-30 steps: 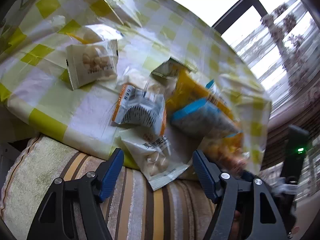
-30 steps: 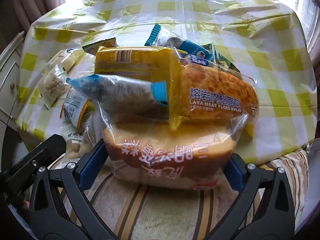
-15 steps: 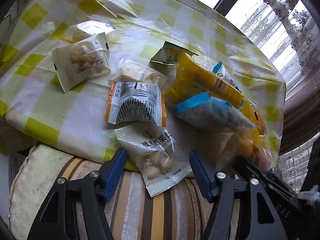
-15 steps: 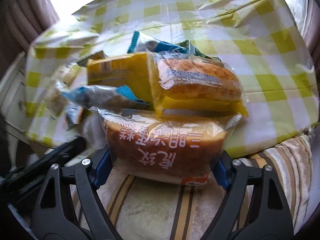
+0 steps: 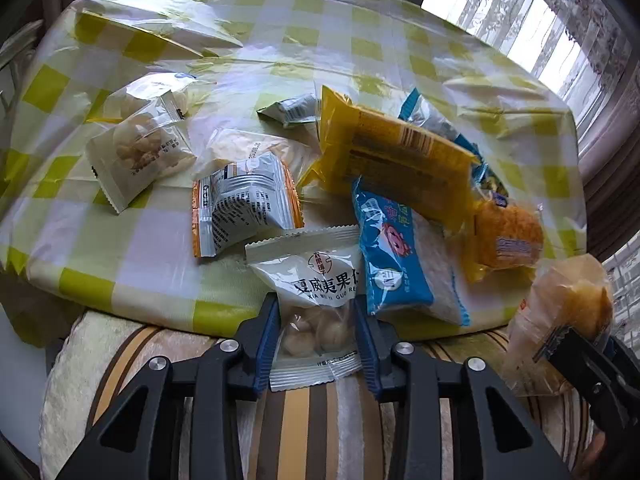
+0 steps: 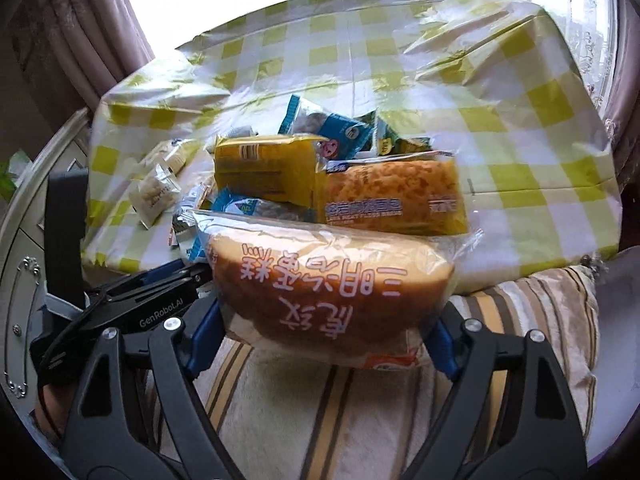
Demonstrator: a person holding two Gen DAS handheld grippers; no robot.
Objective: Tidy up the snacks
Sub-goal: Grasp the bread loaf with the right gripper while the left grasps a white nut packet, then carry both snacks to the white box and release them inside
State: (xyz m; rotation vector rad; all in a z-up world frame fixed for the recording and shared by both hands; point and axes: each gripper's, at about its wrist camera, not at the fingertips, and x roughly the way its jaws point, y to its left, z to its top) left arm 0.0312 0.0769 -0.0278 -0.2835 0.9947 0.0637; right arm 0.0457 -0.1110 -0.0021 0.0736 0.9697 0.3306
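the desk wears a glossy, creased plastic cloth in yellow-green and white checks. behind it are bright windows with lace curtains and heavier drapes at the sides. against the desk's near edge lies a striped cushion in cream, tan and brown.

the snacks lie heaped on the near part of the desk. largest is a clear-wrapped cake loaf, golden brown with pink chinese print. the right claw is clamped on its 2 ends and holds it over the cushion at the desk's edge. behind it lies a yellow meat floss bread pack. a blue and white packet leans against that yellow pack. left of it sit an orange-edged silver sachet and a small white nut pack further left.

the left claw is closing on a white macadamia nut pack that overhangs the desk's edge. the blue pads touch both of its sides.
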